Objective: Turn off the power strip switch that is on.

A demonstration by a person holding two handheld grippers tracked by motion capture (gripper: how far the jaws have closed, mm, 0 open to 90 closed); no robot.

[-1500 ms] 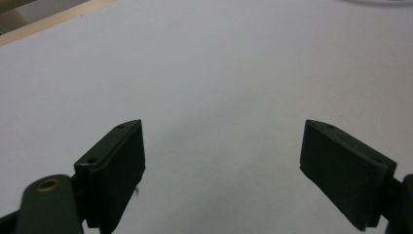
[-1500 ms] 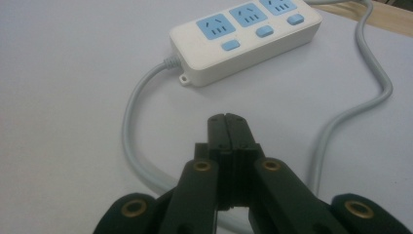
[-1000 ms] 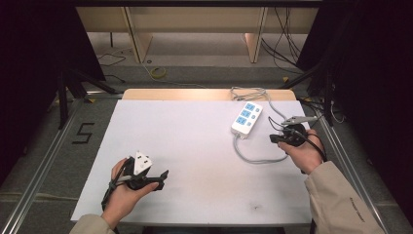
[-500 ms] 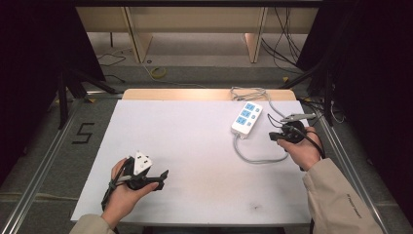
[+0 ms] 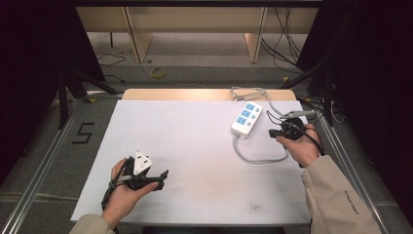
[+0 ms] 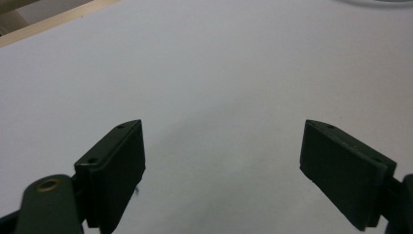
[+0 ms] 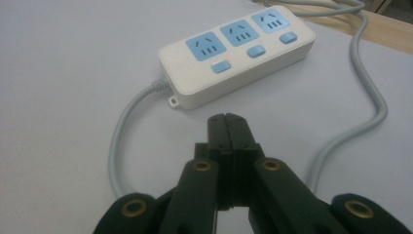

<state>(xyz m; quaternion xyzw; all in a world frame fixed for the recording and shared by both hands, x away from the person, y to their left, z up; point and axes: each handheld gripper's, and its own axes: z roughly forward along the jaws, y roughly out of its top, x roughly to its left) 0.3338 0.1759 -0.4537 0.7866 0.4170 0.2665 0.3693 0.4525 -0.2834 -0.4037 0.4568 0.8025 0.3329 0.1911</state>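
— Two tongs are out on the white counter point(image 5: 195, 146), aren't they? Where does each one sit?

— The left tongs point(image 5: 158, 179) lie at the lower left of the high view, held in the person's left hand point(image 5: 124, 192). Their own view shows the two black jaws spread wide point(image 6: 221, 165), with nothing but bare white surface between them.

— And the other pair?

— The right tongs point(image 5: 273, 132) are at the right edge of the high view, in the person's right hand point(image 5: 301, 146), a beige sleeve point(image 5: 336, 200) running down to the lower right corner. In their own view the jaws are pressed flat together point(image 7: 227, 127) and grip nothing.

— What is near them?

— One white power strip point(image 5: 246, 117) with three blue sockets and three blue buttons. It lies in the upper right part of the high view, just left of the right tongs. In the right gripper view the strip point(image 7: 237, 53) fills the upper middle, and the closed jaw tips point at its near end without touching it.

— Any cord?

— A grey cord point(image 5: 258, 158) leaves the strip's near end and loops across the counter toward the right hand. In the right gripper view it point(image 7: 119, 146) curves down the left side, and another stretch runs down the right side.
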